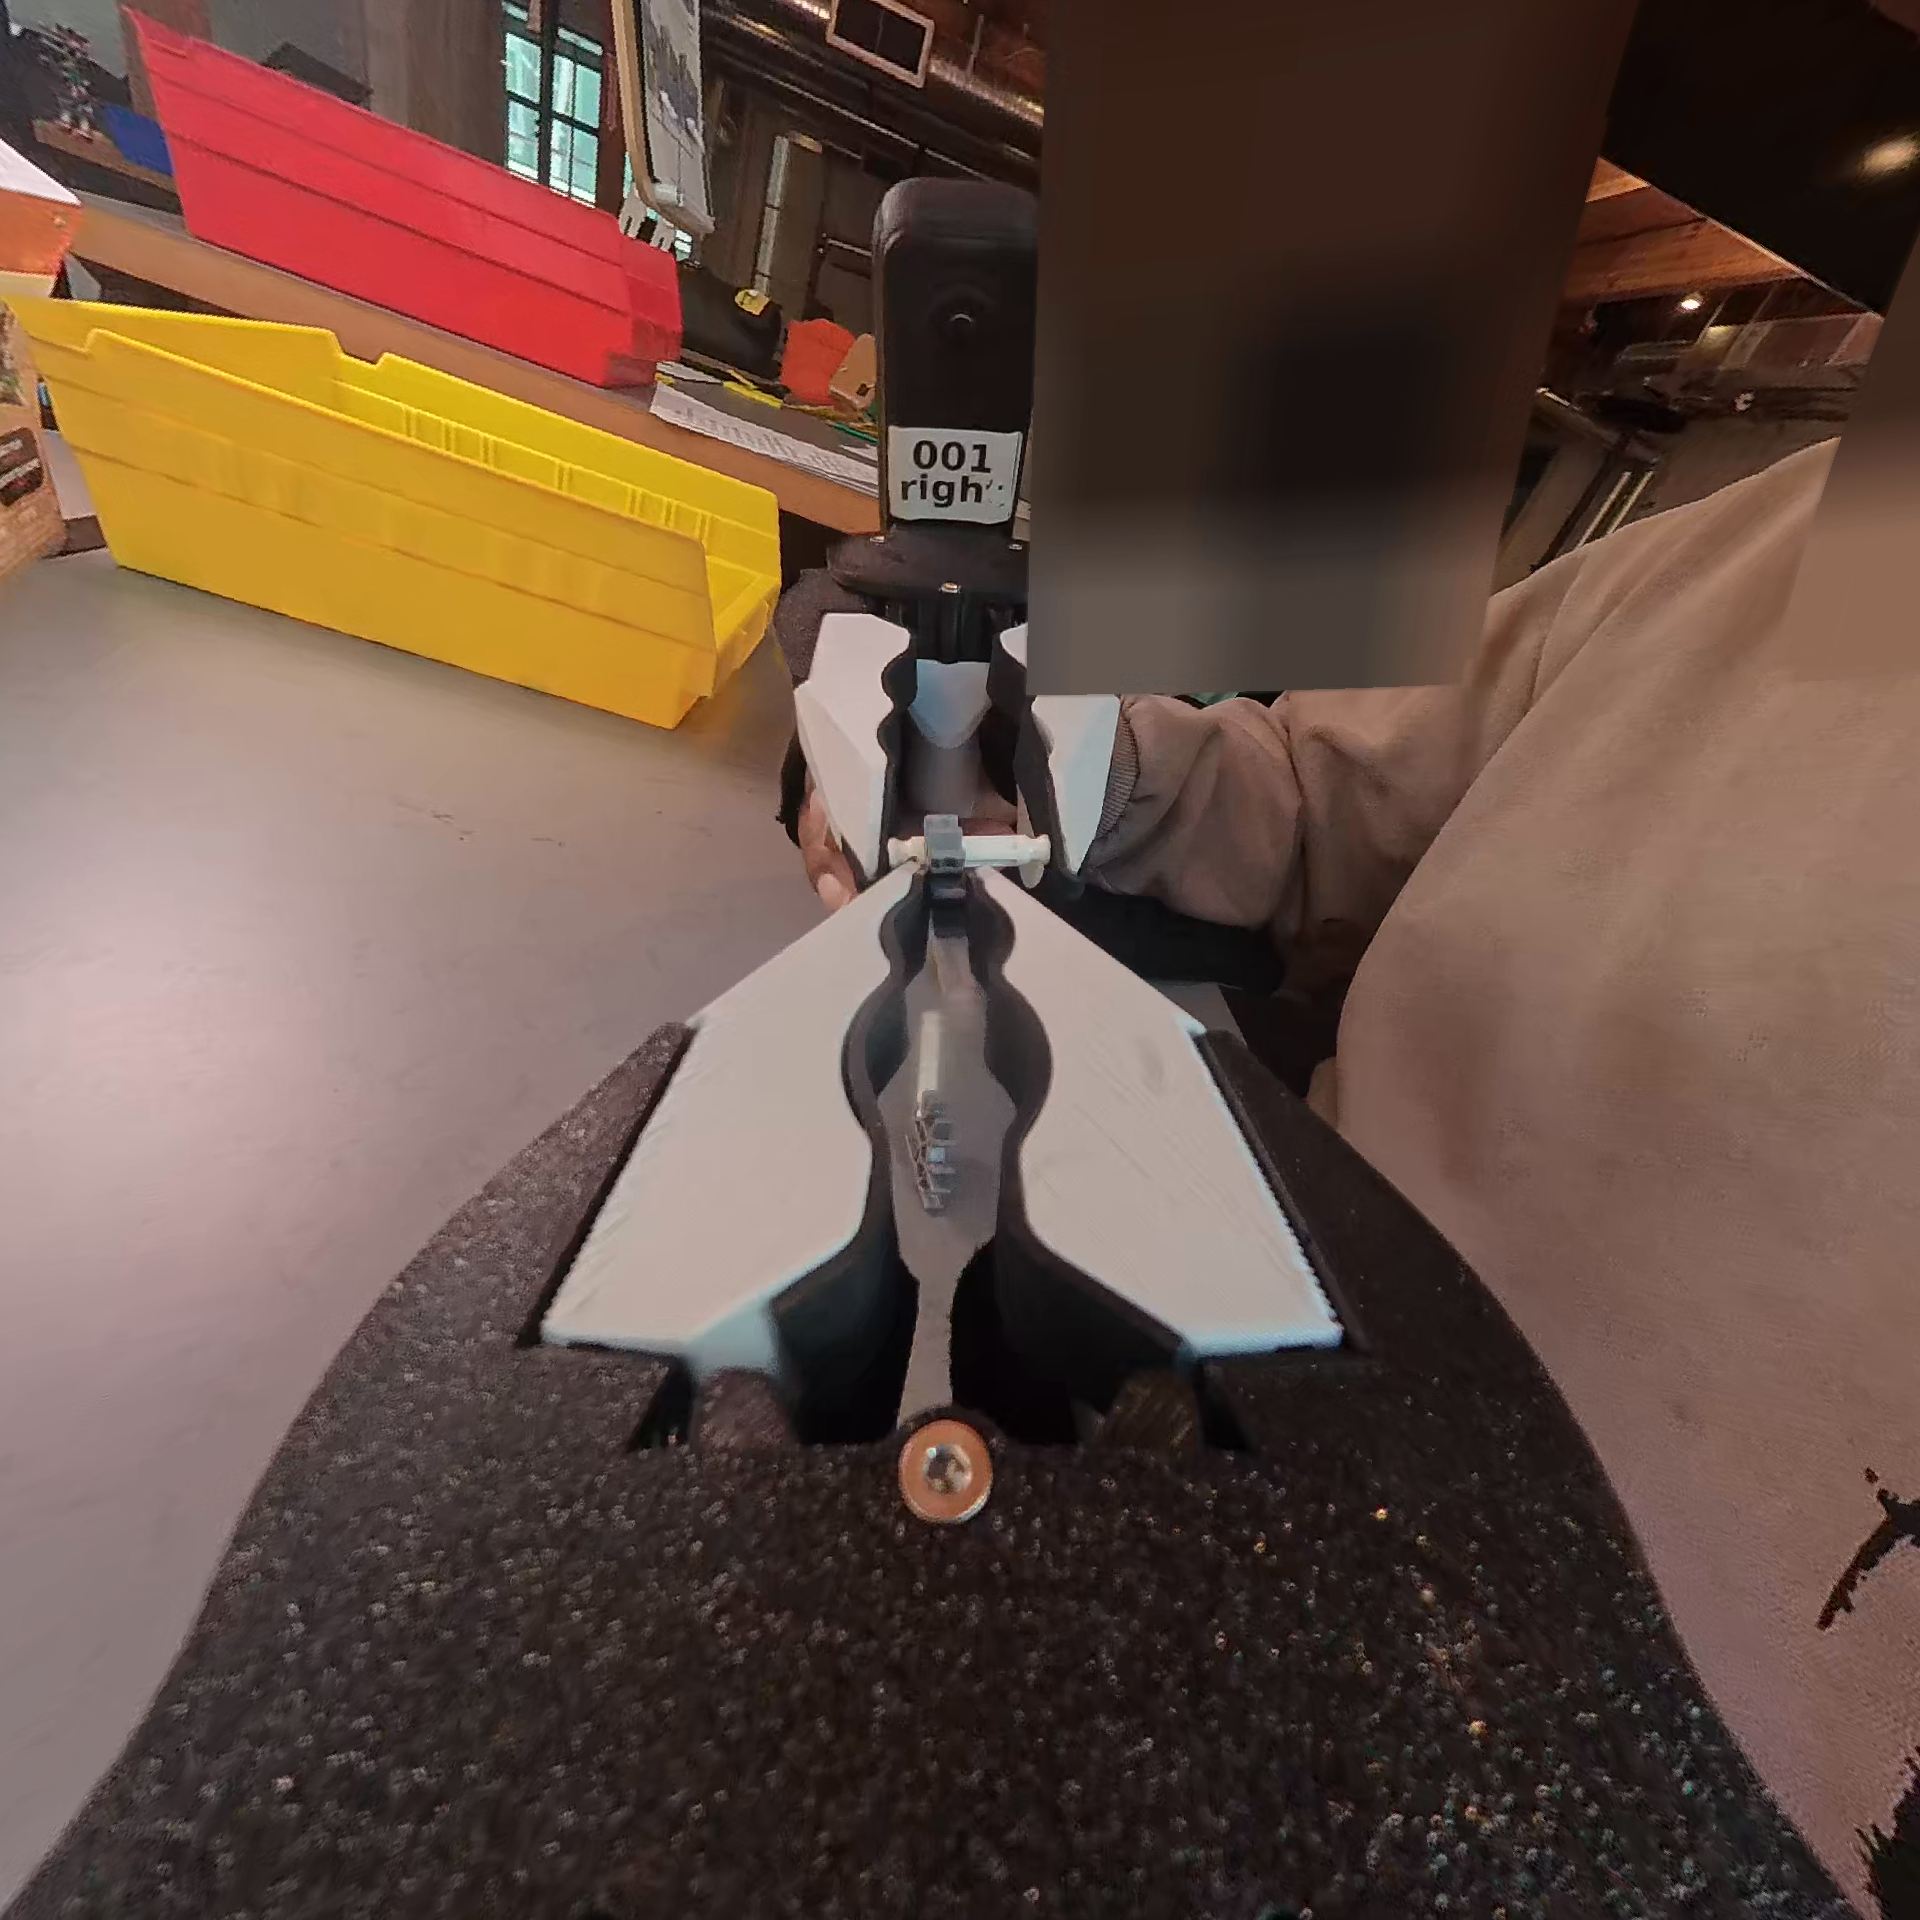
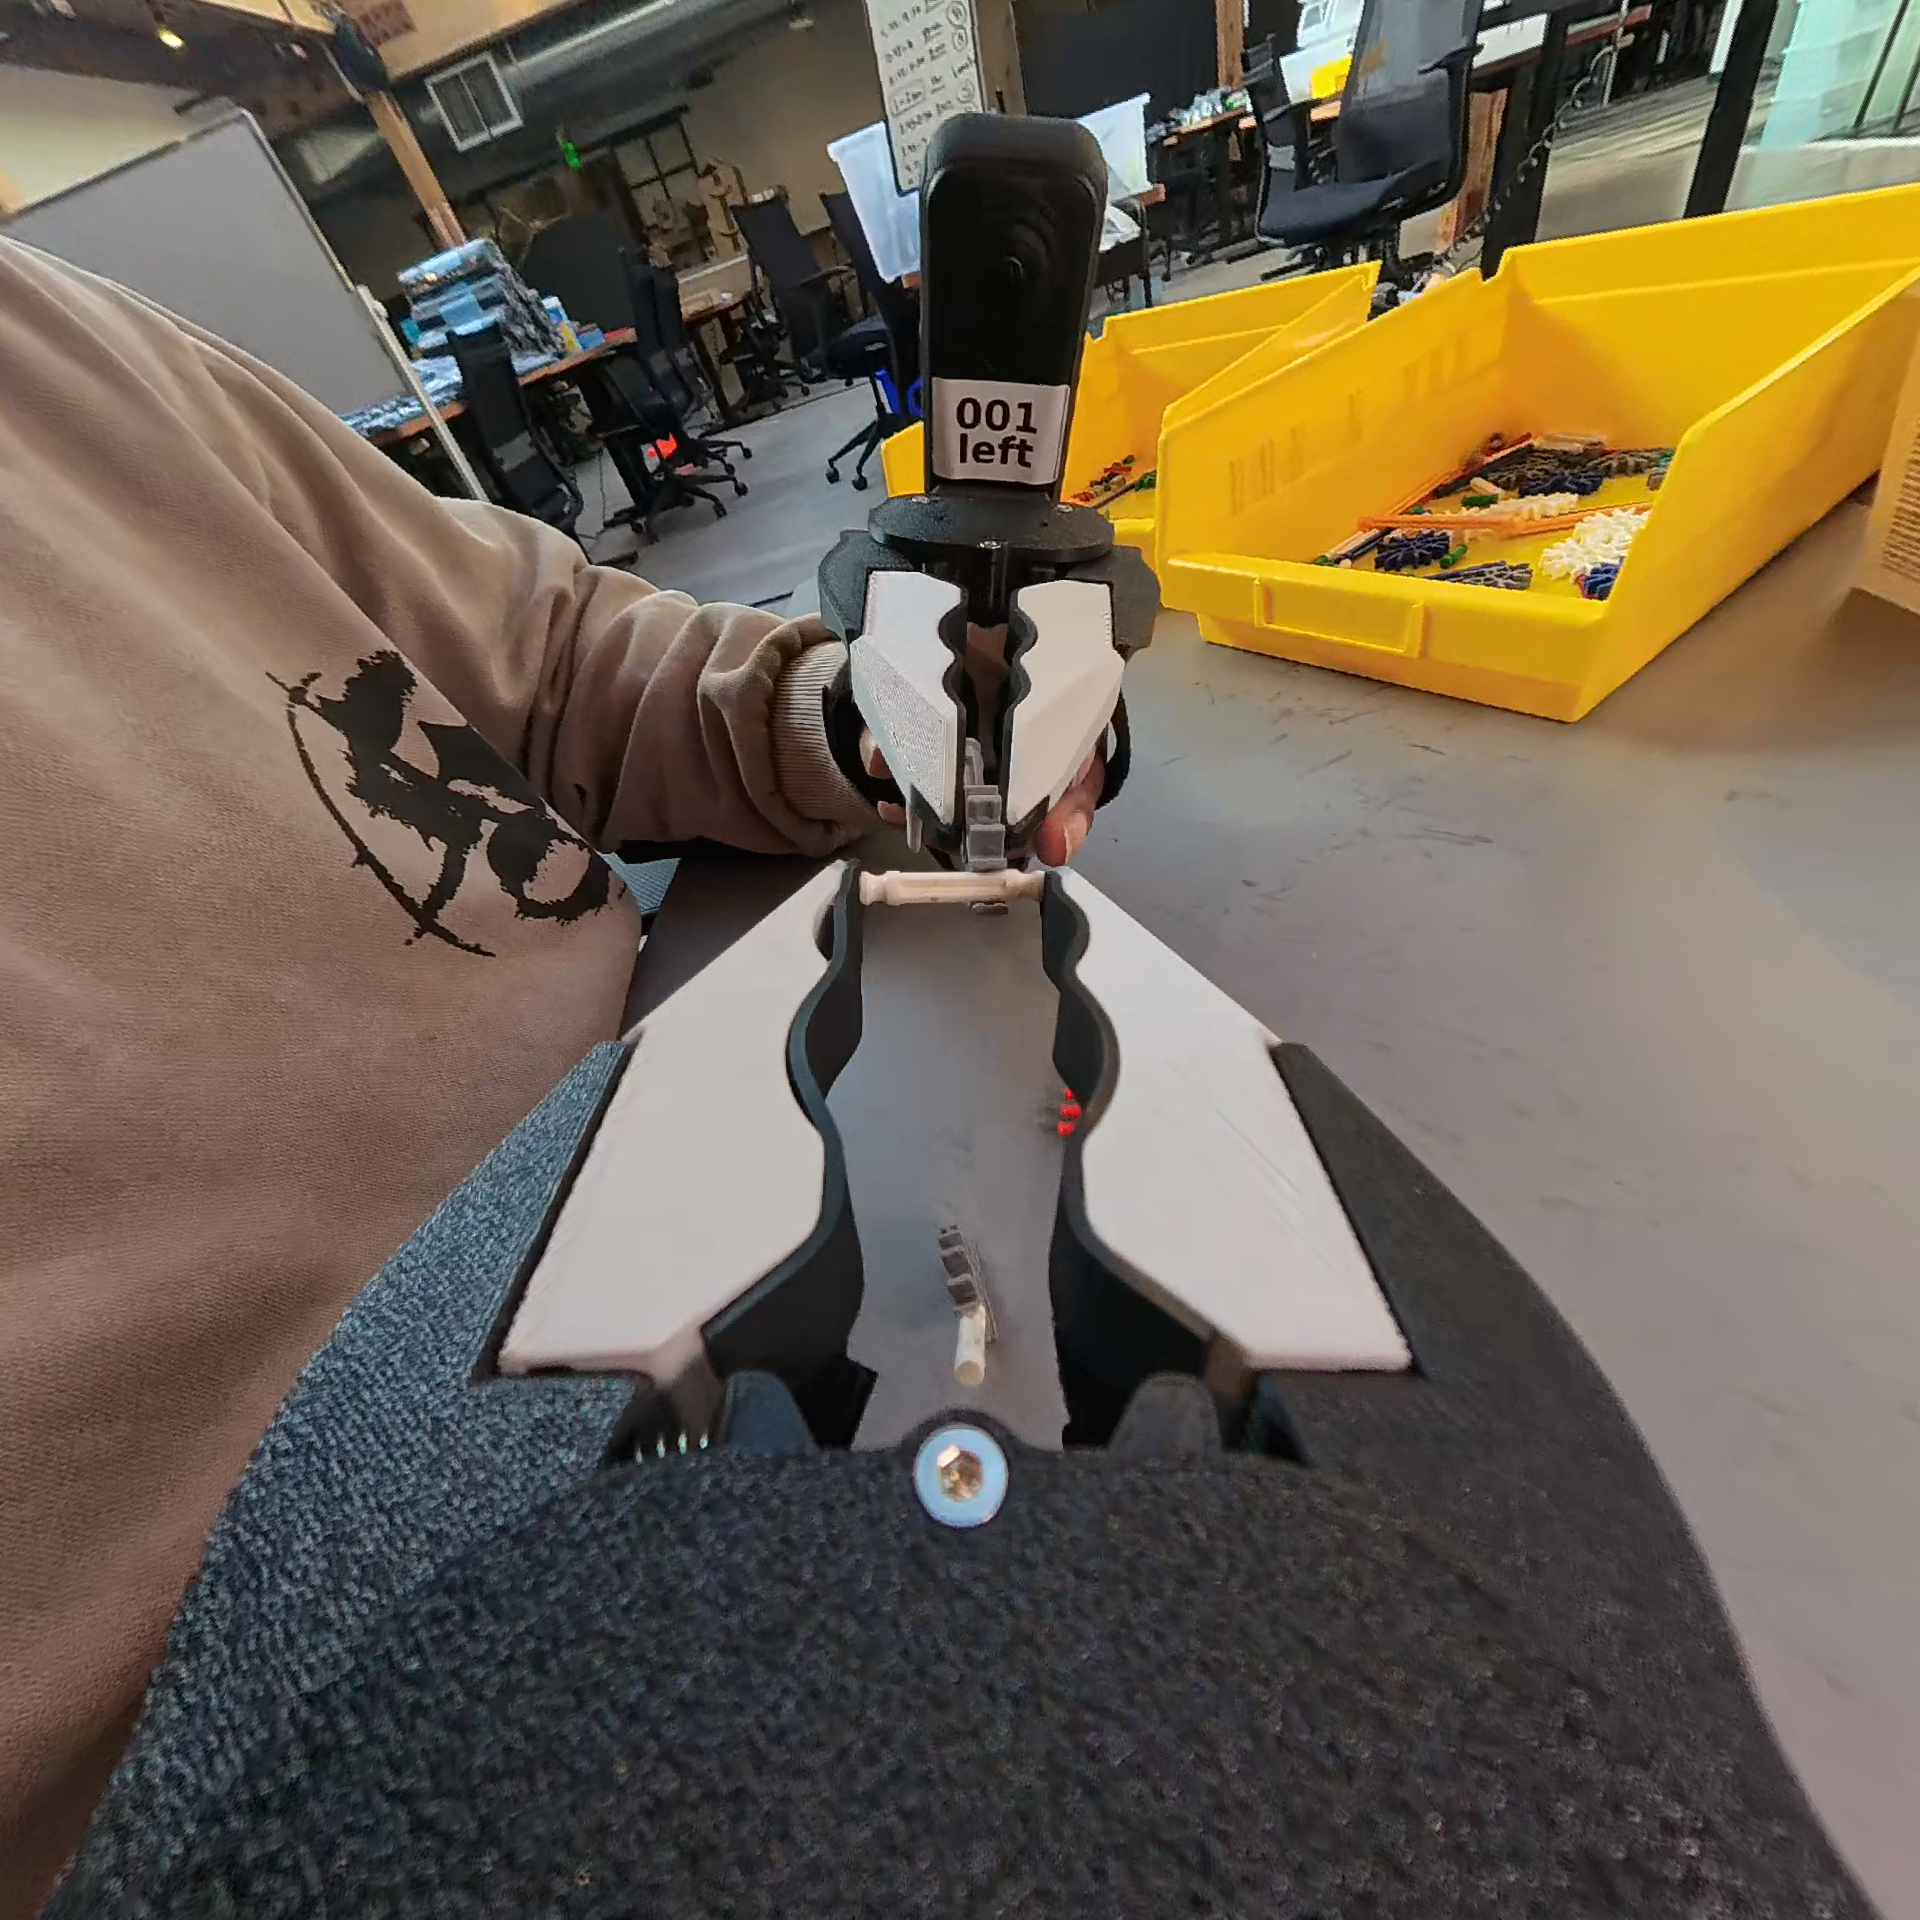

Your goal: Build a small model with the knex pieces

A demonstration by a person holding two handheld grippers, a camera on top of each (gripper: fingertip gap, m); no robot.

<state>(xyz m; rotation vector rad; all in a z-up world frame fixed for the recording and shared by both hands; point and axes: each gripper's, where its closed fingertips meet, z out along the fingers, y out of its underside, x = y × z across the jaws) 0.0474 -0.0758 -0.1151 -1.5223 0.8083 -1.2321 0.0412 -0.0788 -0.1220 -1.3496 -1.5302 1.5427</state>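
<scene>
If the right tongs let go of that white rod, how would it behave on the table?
The white rod looks round and thin, so it would probably roll. It seems stiff plastic and likely light. The grey connector on it might stop rolling.

The left gripper [image 1: 943, 883] points toward 12 o'clock in its own view, its white fingers [image 1: 774, 1122] nearly together at the tips. The right gripper [image 2: 951, 891] faces it tip to tip, its fingers [image 2: 1195, 1132] set wider. A beige-sleeved forearm [image 2: 665, 717] reaches in from 9 o'clock behind the left gripper.
</scene>
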